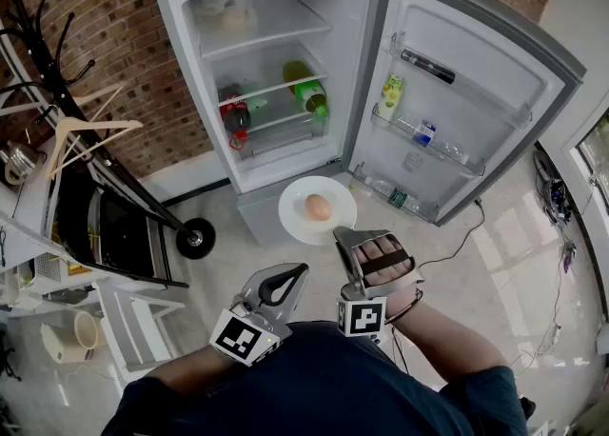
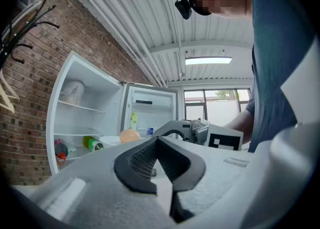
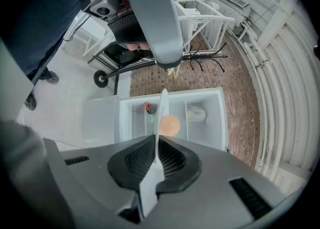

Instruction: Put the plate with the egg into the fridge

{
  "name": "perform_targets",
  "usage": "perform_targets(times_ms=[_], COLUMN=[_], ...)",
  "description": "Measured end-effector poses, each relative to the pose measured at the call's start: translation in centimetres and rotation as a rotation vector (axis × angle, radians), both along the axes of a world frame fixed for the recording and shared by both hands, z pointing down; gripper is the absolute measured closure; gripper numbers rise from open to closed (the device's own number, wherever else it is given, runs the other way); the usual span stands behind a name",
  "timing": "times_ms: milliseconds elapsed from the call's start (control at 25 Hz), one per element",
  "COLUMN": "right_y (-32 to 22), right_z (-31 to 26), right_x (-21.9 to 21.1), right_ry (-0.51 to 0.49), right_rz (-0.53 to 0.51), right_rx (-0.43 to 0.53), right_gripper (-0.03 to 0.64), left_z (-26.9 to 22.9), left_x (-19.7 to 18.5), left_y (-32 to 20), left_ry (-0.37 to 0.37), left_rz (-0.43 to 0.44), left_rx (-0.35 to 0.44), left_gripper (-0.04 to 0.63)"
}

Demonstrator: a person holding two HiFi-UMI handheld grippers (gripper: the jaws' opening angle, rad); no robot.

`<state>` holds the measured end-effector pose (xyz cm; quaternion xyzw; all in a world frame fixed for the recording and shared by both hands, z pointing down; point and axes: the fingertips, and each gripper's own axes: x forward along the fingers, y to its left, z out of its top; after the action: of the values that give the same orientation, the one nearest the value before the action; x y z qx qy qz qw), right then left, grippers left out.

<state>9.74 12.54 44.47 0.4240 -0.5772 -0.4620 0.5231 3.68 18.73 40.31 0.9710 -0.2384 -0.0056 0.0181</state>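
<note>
A white plate with a brown egg on it hangs in front of the open fridge. My right gripper is shut on the plate's near rim. In the right gripper view the plate shows edge-on between the pads, the egg beyond it. My left gripper sits lower left, apart from the plate, its jaws together with nothing between them. The left gripper view has its jaw tips meeting, and the egg beyond.
The fridge door stands open to the right, with a small bottle on its shelf. A green bottle and a red item lie on a middle shelf. A wheeled black rack with hangers stands at left. A cable crosses the floor.
</note>
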Motion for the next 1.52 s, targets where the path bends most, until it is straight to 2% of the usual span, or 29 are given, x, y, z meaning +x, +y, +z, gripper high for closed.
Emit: perform_targets(times_ms=[640,880,1040,1320,1520], right_y=[-0.1,-0.6,-1.4,-5.3,-10.8], right_z=[-0.5,-0.3,0.6,1.2,1.0], right_x=[-0.7,-0.8,-1.6,-3.2,-4.7], right_ry=[0.014,0.004,-0.001,0.003,0.014], right_rz=[-0.044,-0.085,-0.105,-0.118,-0.102], right_rx=[0.016,0.037,0.011,-0.004,0.005], right_gripper=[0.595,0.595,0.595,0.595,0.595], left_z=[-0.3,0.5,0.7,0.9,0.6], left_x=[-0.2,-0.1,-1.3,-2.8,-4.2], left_y=[0.7,1.2,0.7,-3.1,-8.6], left_ry=[-0.007,-0.010,-0.009,-0.003,0.012], left_rz=[-0.032,-0.076,-0.119,-0.140,-0.123], left_rx=[0.011,0.001,-0.007,-0.006,0.006], left_gripper=[0.598,0.598,0.598,0.598,0.598])
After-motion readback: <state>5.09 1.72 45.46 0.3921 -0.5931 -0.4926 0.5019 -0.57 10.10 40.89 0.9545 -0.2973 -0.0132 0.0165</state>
